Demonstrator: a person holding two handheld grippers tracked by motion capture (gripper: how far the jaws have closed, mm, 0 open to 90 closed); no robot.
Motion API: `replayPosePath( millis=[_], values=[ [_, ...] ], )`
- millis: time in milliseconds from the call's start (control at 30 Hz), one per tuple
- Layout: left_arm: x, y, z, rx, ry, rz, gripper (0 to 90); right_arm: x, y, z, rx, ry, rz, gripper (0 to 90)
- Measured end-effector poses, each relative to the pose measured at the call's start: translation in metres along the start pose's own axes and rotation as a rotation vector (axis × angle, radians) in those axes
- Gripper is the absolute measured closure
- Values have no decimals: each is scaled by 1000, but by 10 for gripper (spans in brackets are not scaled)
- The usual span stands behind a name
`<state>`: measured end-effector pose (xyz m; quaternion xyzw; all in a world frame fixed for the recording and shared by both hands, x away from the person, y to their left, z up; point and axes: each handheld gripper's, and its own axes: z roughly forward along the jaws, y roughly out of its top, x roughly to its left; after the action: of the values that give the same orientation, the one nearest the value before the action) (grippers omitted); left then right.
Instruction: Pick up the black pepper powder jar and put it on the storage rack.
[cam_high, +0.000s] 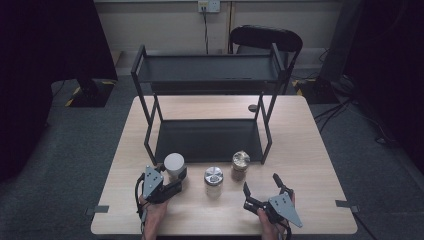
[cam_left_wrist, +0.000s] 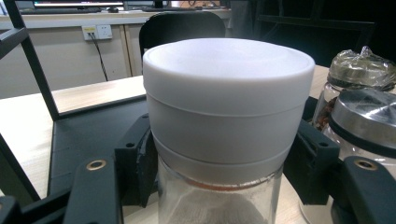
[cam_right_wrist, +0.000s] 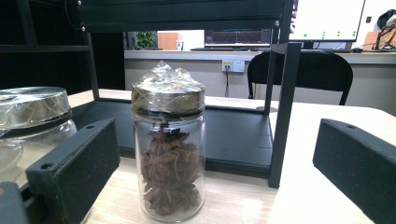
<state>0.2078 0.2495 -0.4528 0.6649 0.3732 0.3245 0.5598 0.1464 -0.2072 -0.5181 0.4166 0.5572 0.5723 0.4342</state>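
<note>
Near edge: two hands come in over the table's (cam_high: 310, 150) near edge, each with a gripper.
Left gripper (cam_high: 172, 181): clenched on the white-lidded jar (cam_high: 173, 164), jaws pressing the glass just under the lid in the left gripper view (cam_left_wrist: 229, 116).
Jar's place: near the table's near-left corner, just in front of the rack's lower shelf (cam_high: 207, 140); whether its base touches the wood I cannot tell.
Right gripper (cam_high: 261, 187): released, jaws wide apart, hovering near the near-right corner and aimed at the star anise jar (cam_right_wrist: 169, 149), which it does not touch.
Step in hand: the grasp looks made; I judge the lift onto the rack (cam_high: 210, 70) comes next.
Next move calls for: raising the jar upright, clearing the shelf's front lip, setting it down inside the frame.
Other things: a steel-lidded jar (cam_high: 213, 181) stands at the middle of the near edge, the star anise jar just beyond it to the right.
In the way: the rack's front-left post (cam_high: 148, 137) stands close to the jar's path; the steel-lidded jar sits close beside the left jaws.
Beyond the far edge: a black chair (cam_high: 265, 37).
</note>
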Motion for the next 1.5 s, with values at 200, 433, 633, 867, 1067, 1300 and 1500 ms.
replayPosePath(
  millis=[200, 433, 633, 867, 1067, 1300, 1500],
  values=[
    [-1, 5, 0, -3, 8, 13, 353, 0, 0, 0, 0, 0, 0, 0],
    [2, 9, 2, -3, 13, 2, 353, 0, 0, 0, 0, 0, 0, 0],
    [3, 16, 7, 5, 6, 13, 353, 0, 0, 0, 0, 0, 0, 0],
    [-1, 24, 13, 8, 13, 36, 353, 0, 0, 0, 0, 0, 0, 0],
    [0, 30, 19, 12, 9, 37, 353, 0, 0, 0, 0, 0, 0, 0],
    [3, 33, 26, 10, 14, 31, 354, 0, 0, 0, 0, 0, -1, 0],
    [6, 36, 33, 7, 10, 25, 353, 0, 0, 0, 0, 0, 0, 0]
  ],
)
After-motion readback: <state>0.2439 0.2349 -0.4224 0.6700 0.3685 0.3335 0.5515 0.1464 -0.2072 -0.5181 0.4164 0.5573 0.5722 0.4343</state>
